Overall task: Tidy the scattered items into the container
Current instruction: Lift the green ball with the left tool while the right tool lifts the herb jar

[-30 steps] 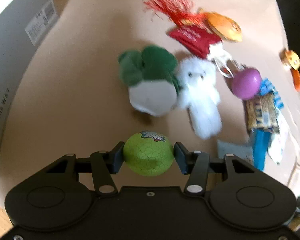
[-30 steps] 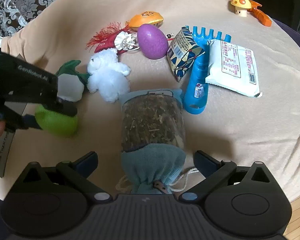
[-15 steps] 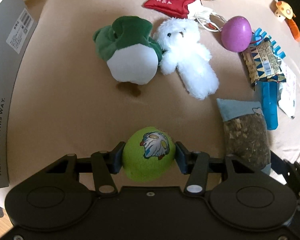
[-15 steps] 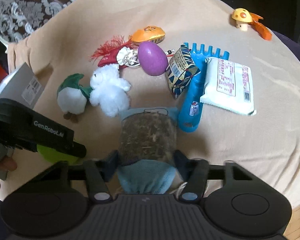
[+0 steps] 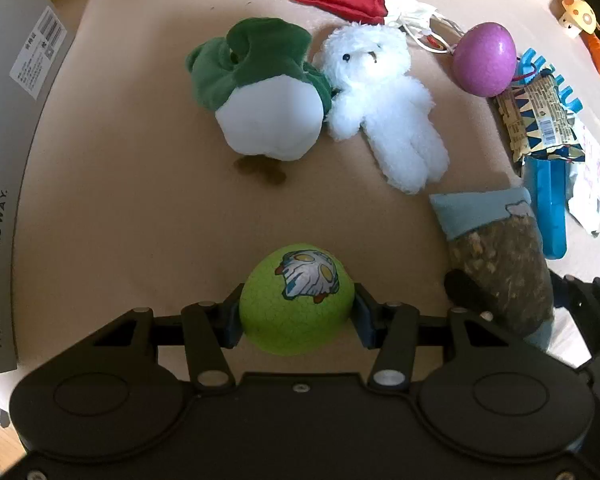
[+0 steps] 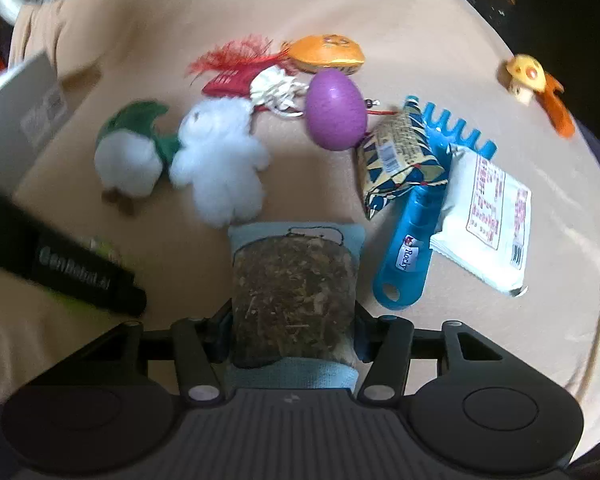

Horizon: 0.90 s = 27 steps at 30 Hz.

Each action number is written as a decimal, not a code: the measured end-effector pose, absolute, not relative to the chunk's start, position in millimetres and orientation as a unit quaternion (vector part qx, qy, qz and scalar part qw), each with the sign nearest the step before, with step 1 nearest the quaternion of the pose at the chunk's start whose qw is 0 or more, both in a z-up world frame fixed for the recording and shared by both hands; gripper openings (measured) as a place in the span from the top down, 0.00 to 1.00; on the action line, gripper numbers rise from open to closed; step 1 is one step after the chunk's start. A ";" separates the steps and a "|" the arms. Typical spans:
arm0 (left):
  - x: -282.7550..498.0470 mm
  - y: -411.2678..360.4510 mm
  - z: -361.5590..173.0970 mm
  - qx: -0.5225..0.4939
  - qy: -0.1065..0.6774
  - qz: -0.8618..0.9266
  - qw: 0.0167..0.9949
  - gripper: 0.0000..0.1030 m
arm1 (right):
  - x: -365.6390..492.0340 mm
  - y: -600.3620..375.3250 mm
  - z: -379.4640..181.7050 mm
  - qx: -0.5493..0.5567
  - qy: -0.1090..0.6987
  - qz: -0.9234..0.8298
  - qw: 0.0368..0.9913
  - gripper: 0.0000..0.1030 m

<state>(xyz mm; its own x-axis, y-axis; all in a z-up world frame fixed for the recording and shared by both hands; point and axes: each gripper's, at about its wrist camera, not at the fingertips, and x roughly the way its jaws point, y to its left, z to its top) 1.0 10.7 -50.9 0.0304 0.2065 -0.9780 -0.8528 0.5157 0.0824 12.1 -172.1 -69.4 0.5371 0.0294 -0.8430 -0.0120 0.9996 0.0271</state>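
We have the green ball [image 5: 296, 300] pinched in our left jaws and the herb pouch [image 6: 294, 292] clamped lengthwise in our just-closed right jaws, the grey box [image 5: 16, 128] lying to the left.

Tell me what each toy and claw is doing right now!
Left claw: shut on the green ball.
Right claw: just closed, shut on the herb pouch.
White teddy: lying flat, touching the green-and-white plush.
Purple egg: lying on the cloth.
Blue rake: lying under the snack packet.
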 end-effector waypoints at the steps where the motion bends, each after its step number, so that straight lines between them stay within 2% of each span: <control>1: 0.8 10.4 -50.8 -0.285 0.569 0.402 0.659 0.51 | 10.6 -171.5 -69.6 0.006 0.483 0.013 0.876 0.43; 7: -2.1 11.7 -49.9 -0.294 0.568 0.402 0.656 0.50 | 6.2 -193.1 -68.6 0.089 0.497 0.026 0.863 0.23; 11: -1.9 11.2 -49.5 -0.290 0.571 0.401 0.655 0.50 | 11.8 -202.8 -68.5 0.121 0.508 0.020 0.852 0.23; 12: -1.5 10.1 -49.3 -0.284 0.573 0.399 0.657 0.50 | 13.0 -201.9 -68.5 0.116 0.511 0.016 0.852 0.24; 17: -10.0 8.3 -39.2 -0.287 0.556 0.393 0.674 0.52 | 8.3 -179.8 -68.9 0.024 0.513 0.010 0.858 0.46; 20: -19.0 9.0 -24.4 -0.295 0.521 0.401 0.694 0.52 | 3.8 -179.4 -65.0 0.024 0.509 0.006 0.860 0.49; 22: -16.7 10.4 -16.9 -0.293 0.505 0.408 0.702 0.52 | 4.6 -190.8 -62.0 0.070 0.510 0.001 0.858 0.51; 27: -18.6 42.9 -15.7 -0.292 0.488 0.426 0.704 0.52 | 0.7 -235.3 -60.5 0.289 0.486 0.038 0.824 0.52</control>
<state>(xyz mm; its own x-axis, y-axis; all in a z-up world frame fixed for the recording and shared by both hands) -18.6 42.9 -15.7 0.1618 0.3150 -0.9352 -0.8842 0.4671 0.0044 0.7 -235.3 -60.5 0.5252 0.3431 -0.7787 0.2187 0.8300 0.5132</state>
